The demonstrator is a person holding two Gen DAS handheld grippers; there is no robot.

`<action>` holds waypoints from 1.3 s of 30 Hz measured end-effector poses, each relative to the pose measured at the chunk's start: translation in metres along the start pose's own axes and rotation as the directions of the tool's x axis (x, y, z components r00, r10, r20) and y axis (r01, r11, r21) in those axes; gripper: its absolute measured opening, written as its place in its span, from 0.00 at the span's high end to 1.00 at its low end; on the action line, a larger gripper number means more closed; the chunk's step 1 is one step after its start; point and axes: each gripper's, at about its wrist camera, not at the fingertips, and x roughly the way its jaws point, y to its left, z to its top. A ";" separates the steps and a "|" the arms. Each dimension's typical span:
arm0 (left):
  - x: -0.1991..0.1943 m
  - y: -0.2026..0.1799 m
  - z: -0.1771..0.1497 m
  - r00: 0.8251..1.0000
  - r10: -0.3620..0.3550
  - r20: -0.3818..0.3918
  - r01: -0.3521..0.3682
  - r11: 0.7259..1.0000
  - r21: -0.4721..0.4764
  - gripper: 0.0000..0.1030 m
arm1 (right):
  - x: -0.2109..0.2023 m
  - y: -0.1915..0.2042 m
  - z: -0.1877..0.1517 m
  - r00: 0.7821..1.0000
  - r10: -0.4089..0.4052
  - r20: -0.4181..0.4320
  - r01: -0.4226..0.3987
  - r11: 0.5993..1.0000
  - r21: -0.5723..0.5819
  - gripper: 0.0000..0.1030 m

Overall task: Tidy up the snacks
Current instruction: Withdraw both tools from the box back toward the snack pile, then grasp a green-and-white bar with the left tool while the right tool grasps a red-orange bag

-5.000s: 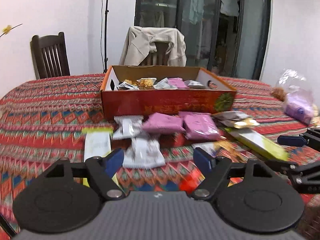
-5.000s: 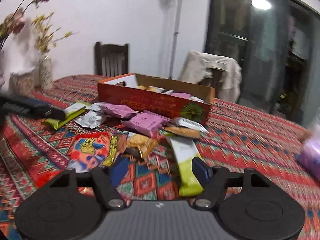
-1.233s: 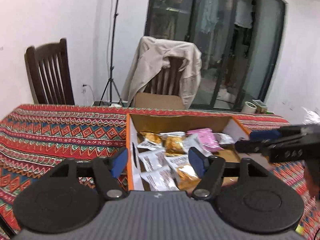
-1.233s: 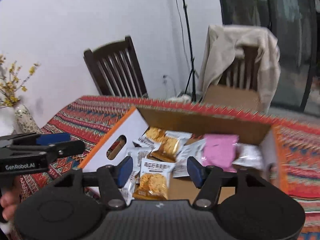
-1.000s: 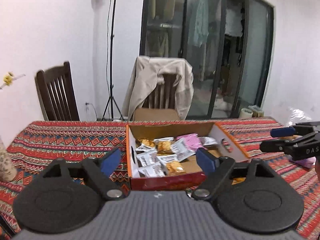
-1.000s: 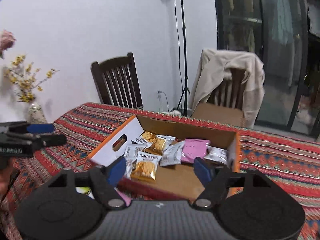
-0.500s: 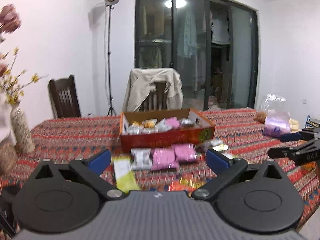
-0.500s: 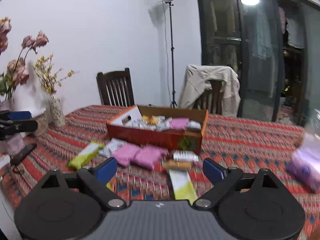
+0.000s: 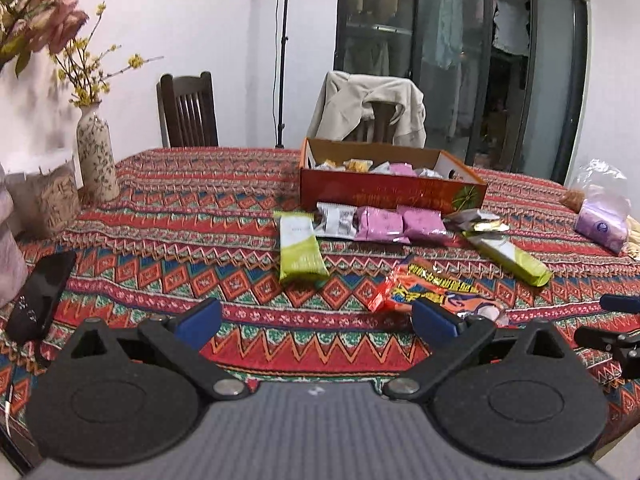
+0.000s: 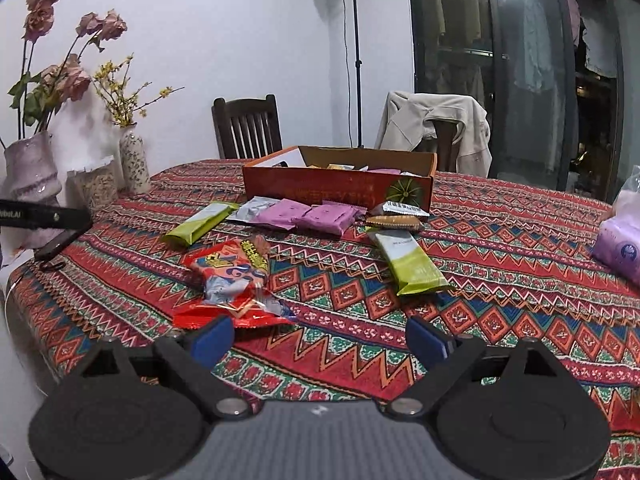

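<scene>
On the desk (image 10: 500, 240) just ahead of my empty, wide-apart right jaws, the red snack bag (image 10: 234, 276) lay lengthwise, probably nearer them than my equally open left gripper (image 9: 316, 322).

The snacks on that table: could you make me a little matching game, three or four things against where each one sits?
Things:
1. red snack bag
2. pink packets
3. orange box
4. floral vase

Places:
A. far left edge of the table, beside a jar
B. nearest the grippers, in front of everything else
C. in a row against the box's front wall
D. mid-table, in front of the coat-draped chair

Pairs: 1-B, 2-C, 3-D, 4-A
</scene>
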 end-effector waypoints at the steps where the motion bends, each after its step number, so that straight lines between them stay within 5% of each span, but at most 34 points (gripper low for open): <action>1: 0.004 -0.001 0.000 1.000 0.003 -0.008 -0.003 1.000 0.006 0.00 | 0.001 -0.001 0.000 1.000 -0.002 0.004 0.002 1.000 0.001 0.10; 16: 0.079 0.003 0.014 0.999 0.014 -0.050 -0.014 1.000 0.004 0.00 | 0.038 -0.013 0.023 1.000 -0.014 0.011 0.014 0.999 0.046 0.12; 21: 0.116 0.009 0.030 0.999 0.021 -0.030 -0.019 0.998 0.053 0.04 | 0.065 0.006 0.038 0.987 0.161 0.001 -0.161 0.985 0.060 0.12; 28: 0.181 0.023 0.047 0.996 -0.004 -0.088 0.007 1.000 0.028 0.20 | 0.125 0.056 0.052 0.966 0.249 -0.073 -0.252 0.966 -0.049 0.16; 33: 0.209 0.030 0.047 0.992 -0.026 -0.121 0.025 1.000 -0.004 0.37 | 0.146 0.074 0.048 0.977 0.176 -0.119 -0.191 0.973 -0.130 0.24; 35: 0.211 0.030 0.045 0.992 -0.046 -0.113 0.048 0.999 0.009 0.54 | 0.148 0.071 0.046 0.973 0.181 -0.144 -0.198 0.974 -0.111 0.27; 39: 0.202 0.028 0.040 0.993 -0.040 -0.113 0.045 0.998 0.040 0.61 | 0.147 0.064 0.041 0.973 0.136 -0.184 -0.157 0.982 -0.108 0.40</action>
